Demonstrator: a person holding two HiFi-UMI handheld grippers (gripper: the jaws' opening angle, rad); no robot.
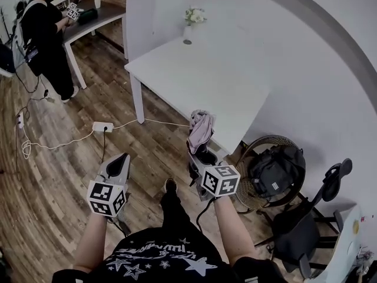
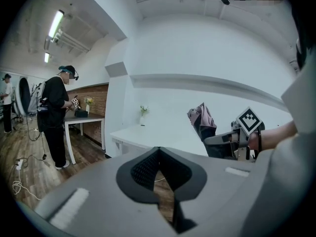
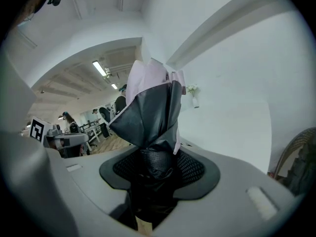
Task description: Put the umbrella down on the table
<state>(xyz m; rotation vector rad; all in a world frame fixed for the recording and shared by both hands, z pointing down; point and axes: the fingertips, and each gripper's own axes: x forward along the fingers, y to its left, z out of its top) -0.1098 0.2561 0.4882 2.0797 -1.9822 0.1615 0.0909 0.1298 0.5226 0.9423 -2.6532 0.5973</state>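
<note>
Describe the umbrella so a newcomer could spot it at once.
Start at the white table in the middle of the head view and go toward its near edge. There the right gripper clamps the umbrella. It is a folded bundle of pink and dark fabric, unlike the vase at the table's far edge.

Both forearms, left (image 1: 94, 240) and right (image 1: 231, 234), are stretched out in front of the body, side by side with a gap between. The left hand-held gripper (image 1: 120, 163) has its jaws pinched together on nothing, nose tipped a bit downward. The right hand-held gripper (image 1: 202, 157) is clamped on the lower end of the folded umbrella (image 1: 199, 131), and it's tipped a bit down too.
</note>
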